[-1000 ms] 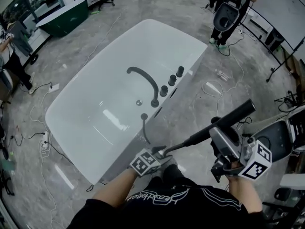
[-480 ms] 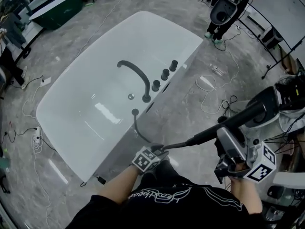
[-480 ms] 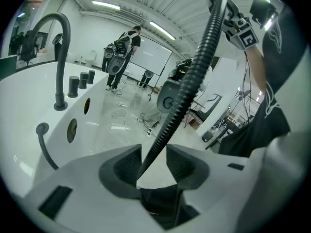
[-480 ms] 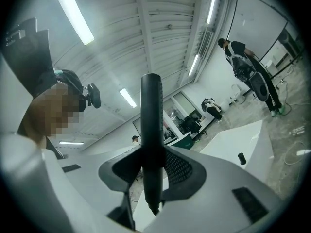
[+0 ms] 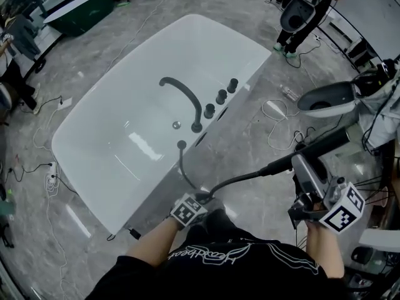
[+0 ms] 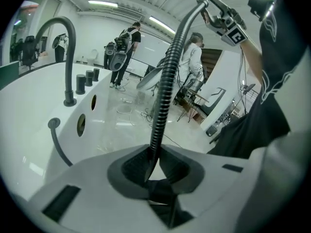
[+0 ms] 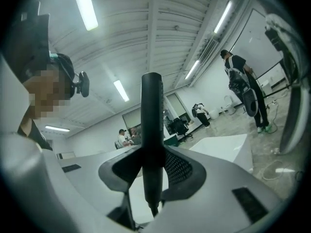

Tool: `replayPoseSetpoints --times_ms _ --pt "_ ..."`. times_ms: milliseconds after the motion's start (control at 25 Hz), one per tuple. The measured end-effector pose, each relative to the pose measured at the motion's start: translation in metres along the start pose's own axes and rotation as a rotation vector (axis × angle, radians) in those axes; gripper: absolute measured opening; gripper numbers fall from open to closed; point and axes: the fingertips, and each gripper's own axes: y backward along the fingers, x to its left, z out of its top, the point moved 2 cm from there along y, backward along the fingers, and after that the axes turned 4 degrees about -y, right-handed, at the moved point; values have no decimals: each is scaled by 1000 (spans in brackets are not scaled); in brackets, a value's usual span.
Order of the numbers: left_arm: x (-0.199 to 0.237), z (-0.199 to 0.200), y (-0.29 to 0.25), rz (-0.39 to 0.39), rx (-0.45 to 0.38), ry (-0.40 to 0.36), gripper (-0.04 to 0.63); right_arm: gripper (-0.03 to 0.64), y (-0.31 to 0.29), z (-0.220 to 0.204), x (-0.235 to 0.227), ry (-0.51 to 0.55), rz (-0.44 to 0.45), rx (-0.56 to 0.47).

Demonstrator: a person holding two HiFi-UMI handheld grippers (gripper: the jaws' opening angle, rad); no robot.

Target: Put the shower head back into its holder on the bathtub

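A white bathtub (image 5: 119, 136) carries a dark curved faucet (image 5: 185, 97), three knobs (image 5: 220, 97) and a round holder (image 5: 181, 144) on its near rim. From the holder a ribbed dark hose (image 5: 234, 180) curves to the black shower head (image 5: 315, 147). My left gripper (image 5: 201, 198) is low beside the tub; its jaws have just been closing and now pinch the hose (image 6: 163, 101). My right gripper (image 5: 304, 164) is shut on the shower head (image 7: 151, 125), held out to the right, away from the tub.
Marble floor surrounds the tub, with loose cables (image 5: 278, 114) to the right. A white seat-like unit (image 5: 328, 99) stands near my right hand. People (image 5: 306, 11) stand at the far right, and one (image 5: 15, 49) stands at the left. A green tub (image 5: 81, 11) sits far left.
My left gripper has sunk lower along the hose and its jaws have closed on it. My right gripper has carried the shower head rightward, drawing the hose into a longer arc.
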Motion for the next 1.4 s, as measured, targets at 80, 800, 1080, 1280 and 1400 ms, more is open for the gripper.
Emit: replayPoseSetpoints --times_ms 80,800,1080,1280,1400 --pt "1 -6 9 17 6 5 63 137 2 -4 -11 32 -51 17" --pt "49 35 170 305 -210 22 63 137 -2 -76 -30 125 -163 195" --pt "47 77 211 364 -239 -61 63 137 -4 -77 -13 145 -135 181" --pt "44 108 235 409 -288 -115 64 137 0 -77 -1 131 -105 163" --pt "49 128 249 442 -304 -157 64 137 1 -76 7 135 -72 143"
